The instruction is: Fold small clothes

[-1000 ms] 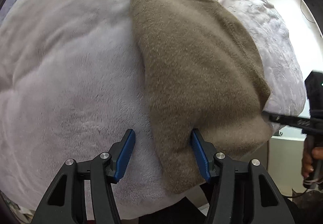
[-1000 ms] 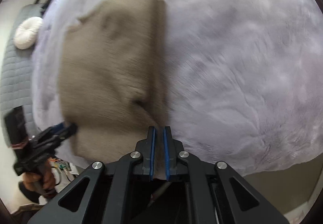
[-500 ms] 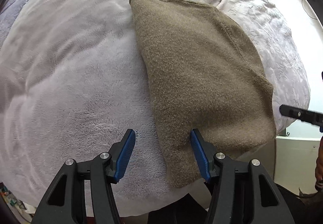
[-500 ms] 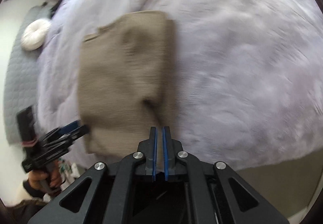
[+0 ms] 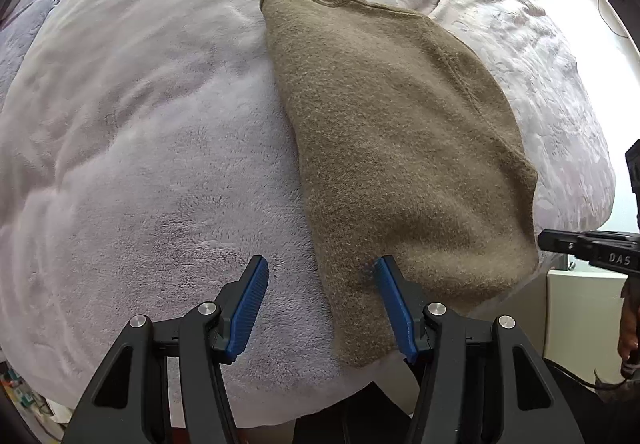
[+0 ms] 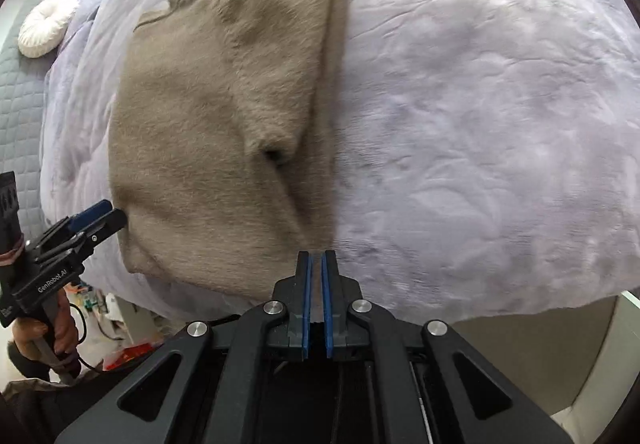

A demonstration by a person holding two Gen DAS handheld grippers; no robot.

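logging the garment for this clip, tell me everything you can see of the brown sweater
The brown sweater is a fuzzy olive-brown knit, folded into a rough rectangle with a ribbed edge at its far end. It lies flat on the lilac fleece blanket, its near end reaching the bed's edge. A dimpled crease shows near its middle, and a layered fold runs along one long side. The left tongs straddle its near corner, open; the right tongs are shut, not gripping it.

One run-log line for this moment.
sweater folded on blanket | left gripper open over hem | right gripper shut, empty

Fuzzy knit sweater (image 5: 392,147), plush, seemingly fleece blanket (image 5: 152,163)
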